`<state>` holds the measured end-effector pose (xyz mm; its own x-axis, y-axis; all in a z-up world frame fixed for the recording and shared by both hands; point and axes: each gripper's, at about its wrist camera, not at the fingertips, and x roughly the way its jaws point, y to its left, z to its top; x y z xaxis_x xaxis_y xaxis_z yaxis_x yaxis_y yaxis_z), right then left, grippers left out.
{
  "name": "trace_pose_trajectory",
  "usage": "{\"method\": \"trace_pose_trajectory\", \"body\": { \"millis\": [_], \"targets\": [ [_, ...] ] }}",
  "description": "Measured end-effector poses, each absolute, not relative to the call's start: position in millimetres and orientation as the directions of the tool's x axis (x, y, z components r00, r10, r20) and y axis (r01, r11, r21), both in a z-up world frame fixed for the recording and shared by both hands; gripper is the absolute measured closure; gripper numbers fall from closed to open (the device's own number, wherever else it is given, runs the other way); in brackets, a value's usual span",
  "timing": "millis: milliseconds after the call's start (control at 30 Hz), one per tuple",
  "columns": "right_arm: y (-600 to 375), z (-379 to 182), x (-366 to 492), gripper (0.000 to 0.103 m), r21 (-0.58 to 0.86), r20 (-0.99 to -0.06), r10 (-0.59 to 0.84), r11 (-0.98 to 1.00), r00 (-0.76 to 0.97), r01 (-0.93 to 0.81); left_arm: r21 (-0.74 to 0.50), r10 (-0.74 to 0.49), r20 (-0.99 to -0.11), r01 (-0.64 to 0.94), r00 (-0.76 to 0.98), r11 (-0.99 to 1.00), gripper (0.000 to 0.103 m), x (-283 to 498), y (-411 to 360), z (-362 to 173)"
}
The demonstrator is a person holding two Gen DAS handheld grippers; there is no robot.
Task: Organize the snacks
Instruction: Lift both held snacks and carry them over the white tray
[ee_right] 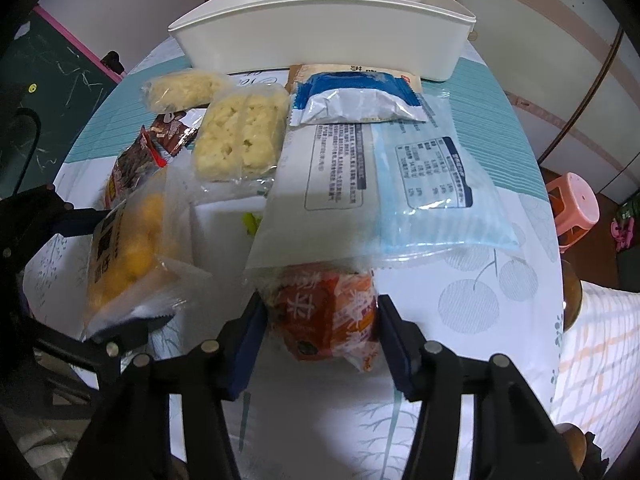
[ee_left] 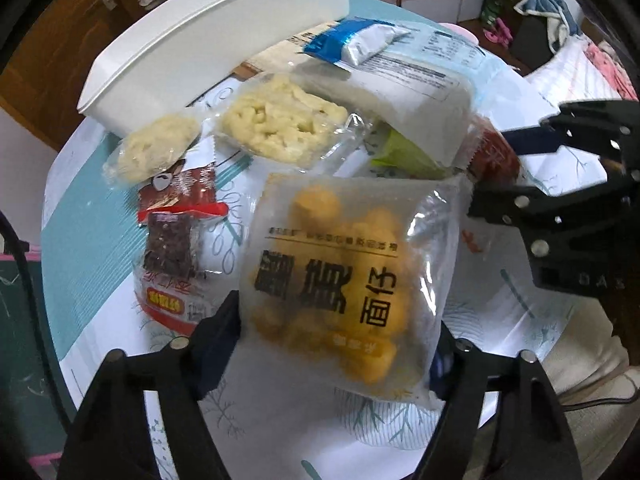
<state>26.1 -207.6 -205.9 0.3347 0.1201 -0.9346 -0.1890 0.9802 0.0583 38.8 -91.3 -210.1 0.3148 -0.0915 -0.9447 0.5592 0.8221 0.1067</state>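
My left gripper (ee_left: 336,344) is shut on a clear bag of yellow snacks (ee_left: 344,280) and holds it above the table; the bag also shows in the right wrist view (ee_right: 132,248). My right gripper (ee_right: 320,340) has its jaws on both sides of an orange-red snack packet (ee_right: 328,320) that lies on the table, touching it or nearly so. The right gripper also shows in the left wrist view (ee_left: 516,168). A white bin (ee_right: 320,36) stands at the far edge of the table.
Several snack packets lie between me and the bin: pale rice cakes (ee_right: 236,140), a blue-and-silver pouch (ee_right: 356,100), a large white bag (ee_right: 324,184), a light blue bag (ee_right: 432,184), dark brown and red packets (ee_left: 176,232). A pink stool (ee_right: 572,204) stands at right.
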Motion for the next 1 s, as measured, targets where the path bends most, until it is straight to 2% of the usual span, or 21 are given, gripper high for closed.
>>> {"method": "trace_pose_trajectory", "body": {
  "millis": [100, 433, 733, 1000],
  "targets": [
    [-207, -195, 21, 0.049, 0.075, -0.929, 0.140, 0.977, 0.343, -0.198, 0.045, -0.129, -0.948, 0.524, 0.290, 0.850, 0.029, 42, -82, -203],
    [-206, -132, 8, 0.049, 0.157, -0.861, 0.246, 0.961, 0.444, -0.228, 0.014, -0.210, -0.883, 0.471, 0.421, 0.882, 0.029, 45, -54, -125],
    [-201, -74, 17, 0.049, 0.151, -0.781, 0.275, 0.954, 0.561, -0.257, 0.049, -0.224, -0.808, 0.441, 0.544, 0.896, 0.028, 41, -49, -64],
    [-196, -33, 43, 0.048, 0.068, -0.730, 0.227, 0.963, 0.644, -0.262, 0.101, -0.187, -0.763, 0.400, 0.618, 0.911, 0.028, 70, -49, -21]
  ]
}}
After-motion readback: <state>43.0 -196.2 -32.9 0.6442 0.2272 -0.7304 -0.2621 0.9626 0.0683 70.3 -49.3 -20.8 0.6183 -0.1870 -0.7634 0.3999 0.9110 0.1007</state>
